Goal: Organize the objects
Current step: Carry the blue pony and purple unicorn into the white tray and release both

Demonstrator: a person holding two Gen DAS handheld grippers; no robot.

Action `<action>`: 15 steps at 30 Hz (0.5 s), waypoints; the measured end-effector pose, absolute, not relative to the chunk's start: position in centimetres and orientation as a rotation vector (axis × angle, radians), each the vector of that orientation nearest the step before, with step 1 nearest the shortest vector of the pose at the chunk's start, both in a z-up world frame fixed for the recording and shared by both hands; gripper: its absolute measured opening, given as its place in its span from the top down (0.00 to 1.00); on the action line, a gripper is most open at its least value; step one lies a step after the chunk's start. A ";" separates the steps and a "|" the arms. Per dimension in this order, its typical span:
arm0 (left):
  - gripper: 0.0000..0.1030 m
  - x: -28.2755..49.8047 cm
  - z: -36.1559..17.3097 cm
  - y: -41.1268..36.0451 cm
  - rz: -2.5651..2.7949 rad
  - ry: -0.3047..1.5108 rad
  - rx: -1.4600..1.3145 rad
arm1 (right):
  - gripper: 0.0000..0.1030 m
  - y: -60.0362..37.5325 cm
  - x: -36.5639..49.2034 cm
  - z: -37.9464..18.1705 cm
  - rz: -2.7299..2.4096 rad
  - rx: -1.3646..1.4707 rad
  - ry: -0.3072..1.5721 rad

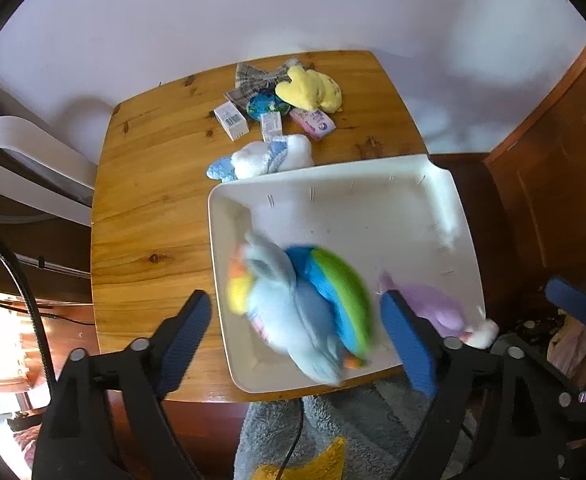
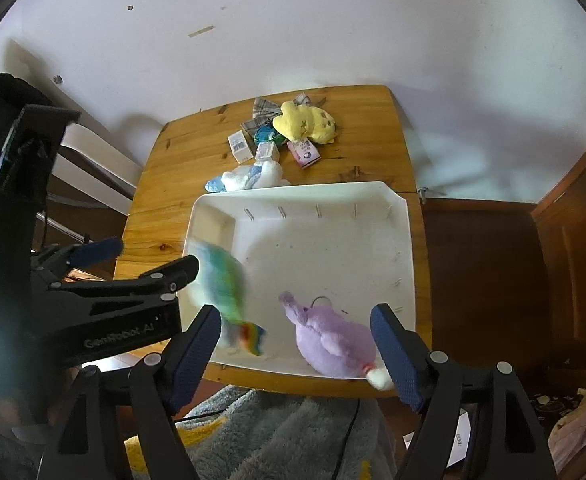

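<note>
The white tray (image 2: 403,248) sits at the near right corner of the wooden desk (image 1: 149,208), its near rim reaching the desk's front edge and its right rim level with the desk's right edge. Two soft toys lie in its near half: a blurred pale-blue toy with rainbow colours (image 1: 293,304) at the near left, and a purple toy (image 2: 333,340) at the near right, its white tip (image 2: 379,378) overhanging the near rim. The far half of the tray floor is bare.

The left tool (image 1: 305,328) stands wide, its blue pads either side of the pale-blue toy and clear of it. The right tool (image 2: 299,344) also stands wide around the purple toy, with no pad pressing on it.

Beyond the tray, a white-and-blue cloth bundle (image 1: 267,158) lies just beside the far rim. Farther back, near the wall, lie a yellow soft toy (image 1: 313,90), a plaid cloth (image 1: 253,80), small boxes (image 1: 233,120) and a pink packet (image 1: 313,124). One box carries a barcode; its print is unreadable. The left of the desk is open wood.

The left tool's body reads "Genrobot AI".
</note>
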State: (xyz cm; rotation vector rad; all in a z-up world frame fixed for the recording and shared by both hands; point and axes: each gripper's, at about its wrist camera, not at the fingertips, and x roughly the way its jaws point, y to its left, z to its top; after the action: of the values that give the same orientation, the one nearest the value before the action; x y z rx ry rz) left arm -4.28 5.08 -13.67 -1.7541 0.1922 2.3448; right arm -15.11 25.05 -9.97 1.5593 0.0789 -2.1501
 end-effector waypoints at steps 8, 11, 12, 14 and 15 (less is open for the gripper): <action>0.06 -3.9 -12.1 4.0 2.405 0.148 -1.701 | 0.24 25.0 -14.8 -10.1 -2.151 1.549 0.083; 0.06 -3.8 -11.8 3.7 2.415 0.136 -1.694 | 0.24 24.9 -14.7 -10.0 -2.149 1.543 0.085; 0.06 -3.7 -11.7 3.5 2.419 0.131 -1.689 | 0.24 24.9 -14.7 -9.9 -2.148 1.541 0.086; 0.06 -3.6 -11.5 3.4 2.426 0.130 -1.680 | 0.24 24.8 -14.7 -9.8 -2.146 1.539 0.089; 0.06 -3.5 -11.4 3.3 2.432 0.131 -1.674 | 0.24 24.7 -14.6 -9.8 -2.146 1.538 0.091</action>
State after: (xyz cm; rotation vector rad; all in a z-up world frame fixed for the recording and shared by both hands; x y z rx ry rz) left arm -3.49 3.29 -11.44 -1.6742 0.1307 2.4323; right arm -14.64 24.70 -9.77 1.5377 0.0910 -2.1459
